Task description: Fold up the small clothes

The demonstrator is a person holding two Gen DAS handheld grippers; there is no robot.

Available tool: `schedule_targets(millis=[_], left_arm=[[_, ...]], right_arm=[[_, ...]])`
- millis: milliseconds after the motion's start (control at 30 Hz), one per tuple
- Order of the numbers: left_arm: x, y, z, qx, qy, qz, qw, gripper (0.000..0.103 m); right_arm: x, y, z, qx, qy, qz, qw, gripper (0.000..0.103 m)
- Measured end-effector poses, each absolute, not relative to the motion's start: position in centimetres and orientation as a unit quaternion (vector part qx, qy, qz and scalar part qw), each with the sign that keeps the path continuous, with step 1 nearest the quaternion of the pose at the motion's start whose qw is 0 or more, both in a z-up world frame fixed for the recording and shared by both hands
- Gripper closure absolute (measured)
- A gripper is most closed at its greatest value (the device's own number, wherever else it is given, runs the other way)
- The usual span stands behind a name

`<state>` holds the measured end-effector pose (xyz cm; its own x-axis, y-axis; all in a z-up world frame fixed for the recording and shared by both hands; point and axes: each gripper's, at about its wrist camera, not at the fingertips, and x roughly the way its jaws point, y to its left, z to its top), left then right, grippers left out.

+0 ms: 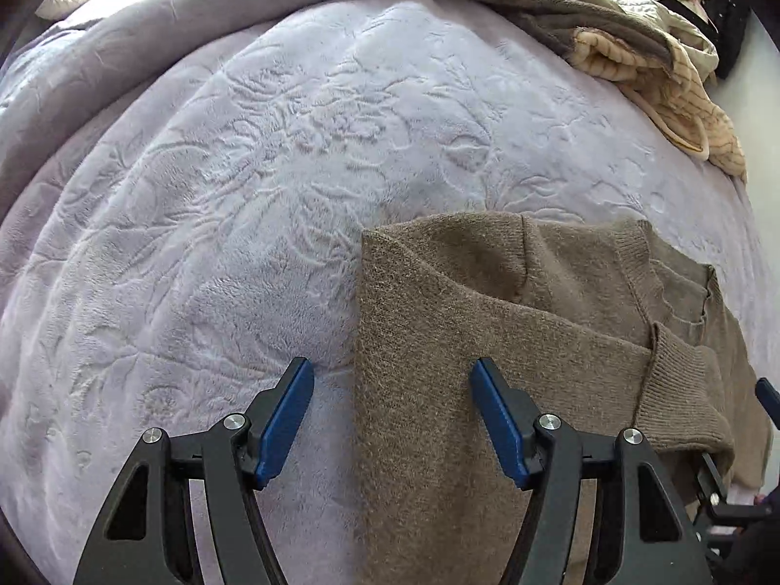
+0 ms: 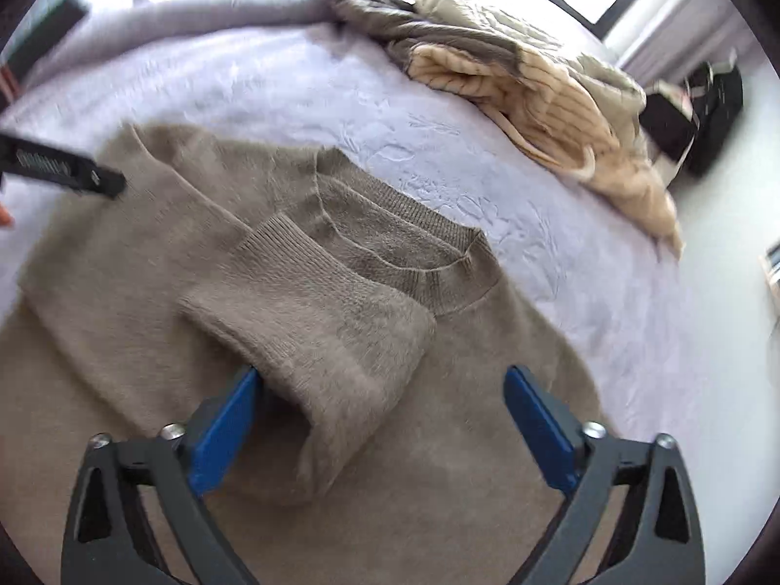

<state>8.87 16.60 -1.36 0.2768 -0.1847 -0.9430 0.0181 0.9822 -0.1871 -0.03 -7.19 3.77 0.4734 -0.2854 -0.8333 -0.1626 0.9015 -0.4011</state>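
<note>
A brown knit sweater (image 1: 487, 341) lies on the lilac bedspread (image 1: 243, 195) with both sleeves folded inward over its body. My left gripper (image 1: 392, 380) is open over the sweater's left folded edge and holds nothing. In the right wrist view the sweater (image 2: 146, 268) fills the lower frame, neckline (image 2: 414, 248) toward the far side, and a ribbed sleeve cuff (image 2: 312, 312) lies across the chest. My right gripper (image 2: 380, 390) is open, with the sleeve end lying between its fingers. The left gripper (image 2: 58, 168) shows at the left edge.
A heap of cream and olive clothes (image 2: 536, 92) lies at the bed's far right, also in the left wrist view (image 1: 658, 73). A rolled grey quilt (image 1: 146, 48) runs along the far side. Dark bags (image 2: 702, 107) sit on the floor beyond the bed (image 2: 609, 292).
</note>
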Motion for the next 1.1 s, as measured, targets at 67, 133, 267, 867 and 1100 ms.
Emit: schedule_targets(millis=[67,133,267,867,1100], left_arm=[[9.1,16.9,-1.6,-0.085,0.596,-0.066,0.796,0.035],[9.1,17.0,-1.6,-0.092,0.595,-0.074,0.795,0.035],[9.7,17.1,-1.6,-0.094,0.595,-0.085,0.793,0.035],[12.8,17.4,-1.0,-0.102,0.566,-0.107,0.811,0.092],[9.5,19.2,1.3,-0.086,0.559,-0.078,0.821,0.092]], right_arm=[[0.5,-8.3,3.5,-0.213,0.513,-0.041,0.83,0.061],[0.6,-11.4,4.3,-0.119,0.517,-0.048,0.846,0.069],[-3.1,-22.5,3.3,0.246,0.497,-0.067,0.83,0.051],[-3.7,-28.5,1.6,0.36,0.46,-0.065,0.809,0.096],[-7.8,-30.1,-0.1,0.393,0.483,-0.091,0.777,0.087]])
